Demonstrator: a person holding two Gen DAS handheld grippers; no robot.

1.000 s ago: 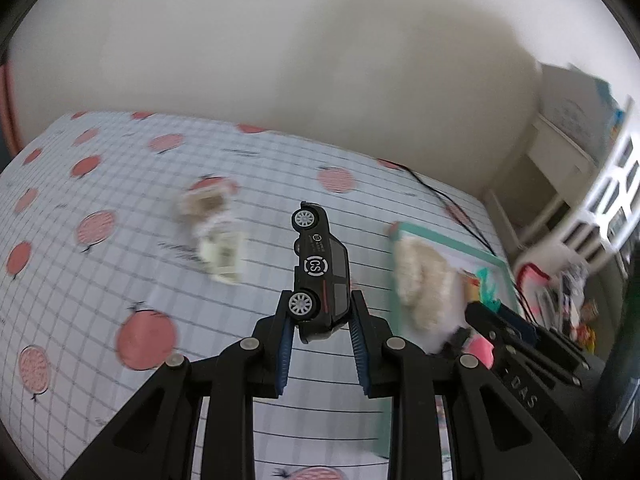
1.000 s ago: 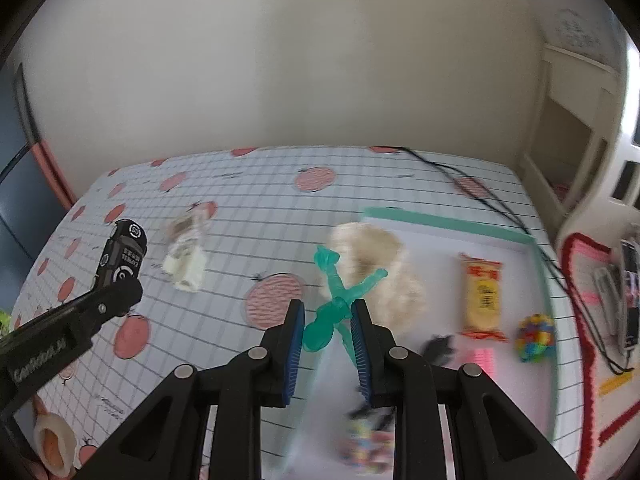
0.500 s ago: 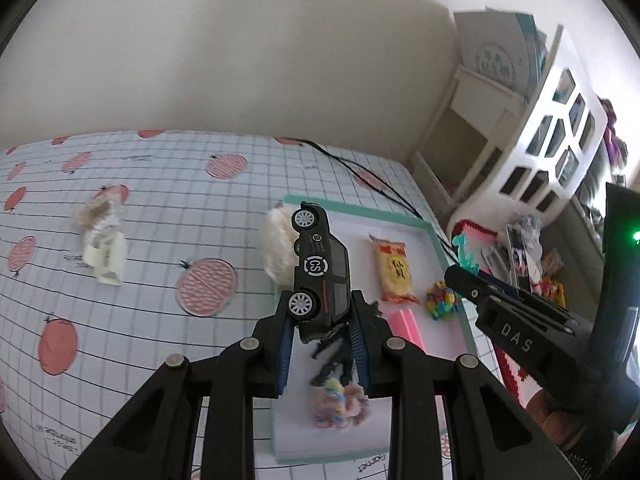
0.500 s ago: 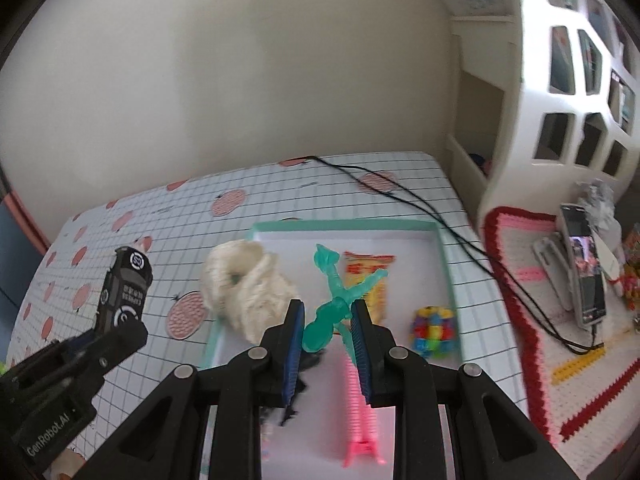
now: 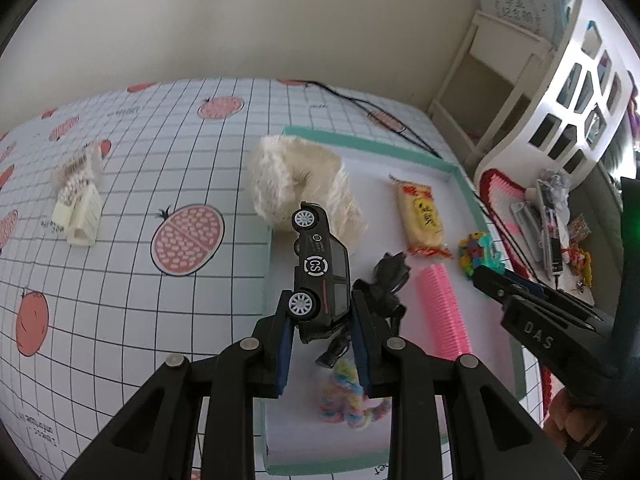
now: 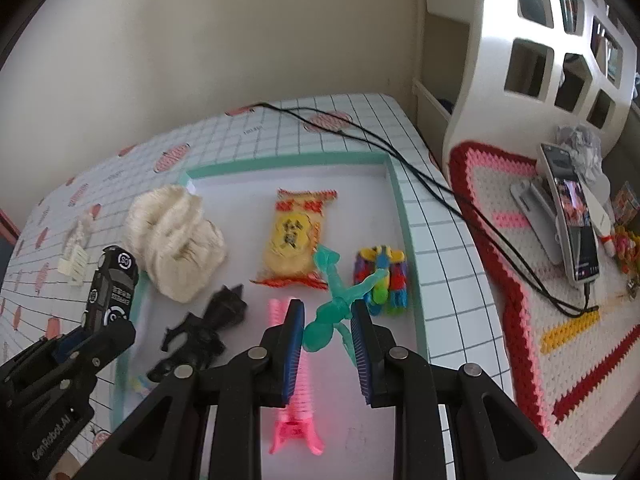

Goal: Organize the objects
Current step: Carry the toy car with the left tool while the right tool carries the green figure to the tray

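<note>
My left gripper (image 5: pixel 320 312) is shut on a black toy car (image 5: pixel 318 268), held above the left edge of a white tray with a teal rim (image 5: pixel 464 188). My right gripper (image 6: pixel 328 328) is shut on a teal toy figure (image 6: pixel 336 300), held above the tray (image 6: pixel 280 160). In the tray lie a cream fluffy bundle (image 6: pixel 176 240), a yellow snack packet (image 6: pixel 294 236), a multicoloured toy (image 6: pixel 384 276), a pink hair clip (image 6: pixel 300 412) and a black toy (image 6: pixel 204 328). A pastel scrunchie (image 5: pixel 348 396) lies near the tray's front.
A cream hair clip (image 5: pixel 80 204) lies on the grid-pattern cloth left of the tray. A black cable (image 6: pixel 400 148) runs past the tray's far right corner. A crocheted mat with a phone (image 6: pixel 572 216) and a white shelf unit (image 6: pixel 540 40) stand to the right.
Both grippers have swung right and forward, from over the cloth to over the tray, and have come lower. Each still holds its toy.
</note>
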